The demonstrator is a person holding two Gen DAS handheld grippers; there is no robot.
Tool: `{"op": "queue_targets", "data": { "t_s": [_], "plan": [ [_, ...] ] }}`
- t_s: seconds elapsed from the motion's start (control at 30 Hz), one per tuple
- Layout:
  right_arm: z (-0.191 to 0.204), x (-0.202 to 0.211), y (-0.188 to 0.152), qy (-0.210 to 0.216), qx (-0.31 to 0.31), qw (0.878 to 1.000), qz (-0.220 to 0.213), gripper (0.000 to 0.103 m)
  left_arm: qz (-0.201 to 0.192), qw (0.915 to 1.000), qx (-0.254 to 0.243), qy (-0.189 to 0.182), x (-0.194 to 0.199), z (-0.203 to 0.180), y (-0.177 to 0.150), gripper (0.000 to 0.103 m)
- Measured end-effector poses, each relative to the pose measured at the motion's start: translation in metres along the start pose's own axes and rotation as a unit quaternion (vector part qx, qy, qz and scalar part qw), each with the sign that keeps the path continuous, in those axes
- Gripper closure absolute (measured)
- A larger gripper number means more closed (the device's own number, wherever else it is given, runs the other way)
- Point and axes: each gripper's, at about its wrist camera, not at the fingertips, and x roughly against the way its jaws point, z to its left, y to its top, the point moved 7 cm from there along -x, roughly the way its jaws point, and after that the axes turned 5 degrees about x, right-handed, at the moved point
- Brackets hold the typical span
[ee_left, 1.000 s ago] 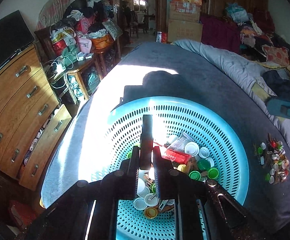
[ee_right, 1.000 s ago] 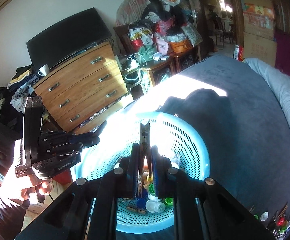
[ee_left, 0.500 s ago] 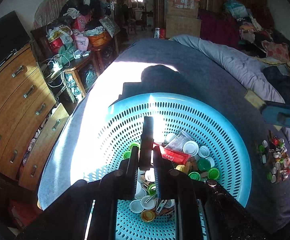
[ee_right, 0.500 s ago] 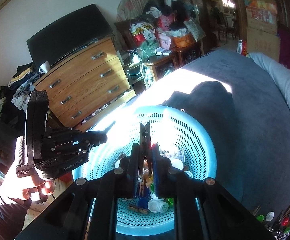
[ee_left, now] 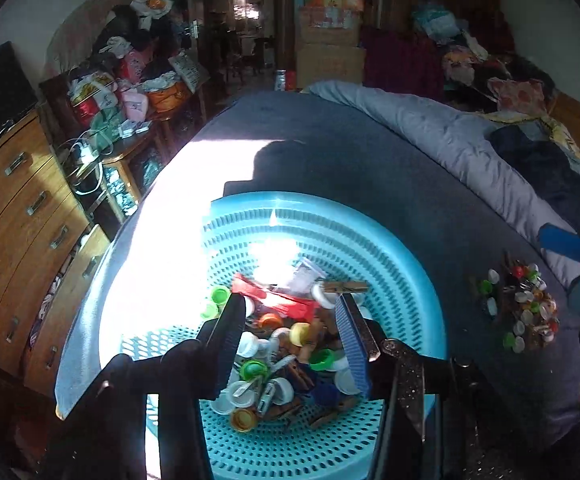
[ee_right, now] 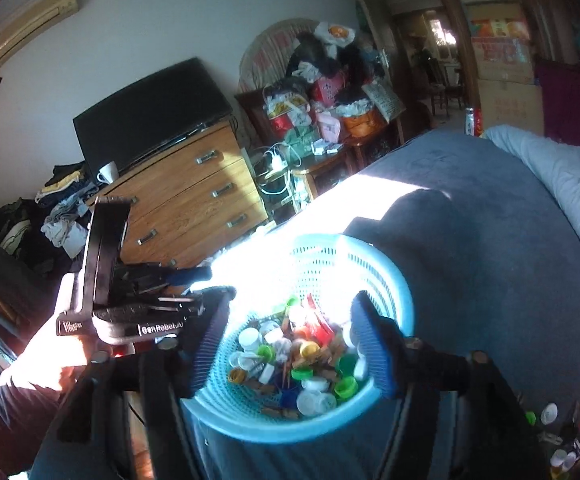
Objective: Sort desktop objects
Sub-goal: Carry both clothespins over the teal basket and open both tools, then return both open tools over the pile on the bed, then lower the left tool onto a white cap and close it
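A light-blue perforated basket (ee_left: pixel 402 264) (ee_right: pixel 394 280) sits on the dark blue bed cover. It holds several bottle caps (ee_left: pixel 249 370) (ee_right: pixel 314 400), wooden clothespins (ee_left: pixel 346 286) and a red wrapper (ee_left: pixel 277 298). My left gripper (ee_left: pixel 290 320) is open and empty, its fingers spread above the basket's contents. My right gripper (ee_right: pixel 290 304) is open and empty, higher above the basket. The left gripper's body (ee_right: pixel 129 300) shows at the left of the right wrist view. A separate pile of caps and clips (ee_left: pixel 522 308) (ee_right: pixel 574 436) lies on the cover to the right.
A wooden chest of drawers (ee_left: pixel 21 216) (ee_right: pixel 193 204) with a TV (ee_right: pixel 149 112) stands left of the bed. A grey quilt (ee_left: pixel 450 136) lies along the far right. A cluttered side table (ee_left: pixel 129 104) stands beyond the drawers.
Both grippers have opened from shut. The left one has moved down toward the basket's contents; the right one has drawn back and tilted.
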Motion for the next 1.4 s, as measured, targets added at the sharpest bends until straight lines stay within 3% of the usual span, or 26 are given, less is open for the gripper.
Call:
{"op": "queue_targets", "data": {
  "t_s": [0.17,0.3,0.5,0.7,0.77,0.8,0.83,0.9,0.97,1.0,1.13,1.23,1.4],
  "plan": [
    [-0.066,0.060,-0.157,-0.081,-0.067,0.993,0.060,0.024,0.008,0.9925,-0.096,-0.075,-0.018,-0.120,-0.038,0.045],
    [-0.109,0.106,-0.253,-0.125,-0.130,0.978,0.104,0.024,0.062,0.9871,-0.090,-0.117,-0.073,-0.192,-0.065,0.045],
    [-0.150,0.159,-0.309,-0.157,-0.195,0.964,0.086,0.024,0.113,0.9790,-0.085,-0.147,-0.149,-0.271,-0.086,0.045],
    [-0.175,0.166,-0.346,-0.156,-0.246,0.953,0.081,0.025,0.104,0.9826,-0.073,-0.136,-0.194,-0.313,-0.068,0.045],
    [-0.176,0.165,-0.349,-0.152,-0.246,0.954,0.079,0.025,0.112,0.9837,-0.081,-0.115,-0.216,-0.316,-0.067,0.044],
    [-0.177,0.164,-0.350,-0.151,-0.244,0.955,0.078,0.024,0.129,0.9848,-0.087,-0.077,-0.232,-0.309,-0.072,0.044],
    [-0.177,0.164,-0.349,-0.150,-0.242,0.956,0.077,0.024,0.137,0.9859,-0.086,-0.043,-0.241,-0.298,-0.075,0.036],
    [-0.177,0.163,-0.348,-0.149,-0.243,0.956,0.072,0.023,0.129,0.9893,-0.051,-0.044,-0.234,-0.272,-0.080,0.024],
    [-0.178,0.164,-0.349,-0.146,-0.245,0.956,0.063,0.023,0.137,0.9885,-0.064,0.004,-0.214,-0.246,-0.096,0.030],
    [-0.178,0.165,-0.350,-0.145,-0.246,0.957,0.059,0.023,0.124,0.9894,-0.075,0.010,-0.197,-0.236,-0.103,0.031],
    [-0.179,0.162,-0.350,-0.141,-0.247,0.957,0.048,0.018,0.086,0.9924,-0.084,-0.029,-0.152,-0.216,-0.124,0.031],
    [-0.178,0.158,-0.348,-0.145,-0.237,0.959,0.049,0.013,0.060,0.9930,-0.092,-0.043,-0.143,-0.216,-0.120,0.031],
    [-0.180,0.158,-0.348,-0.142,-0.240,0.959,0.046,0.012,-0.008,0.9997,-0.002,-0.025,-0.135,-0.186,-0.096,0.031]
  ]
}}
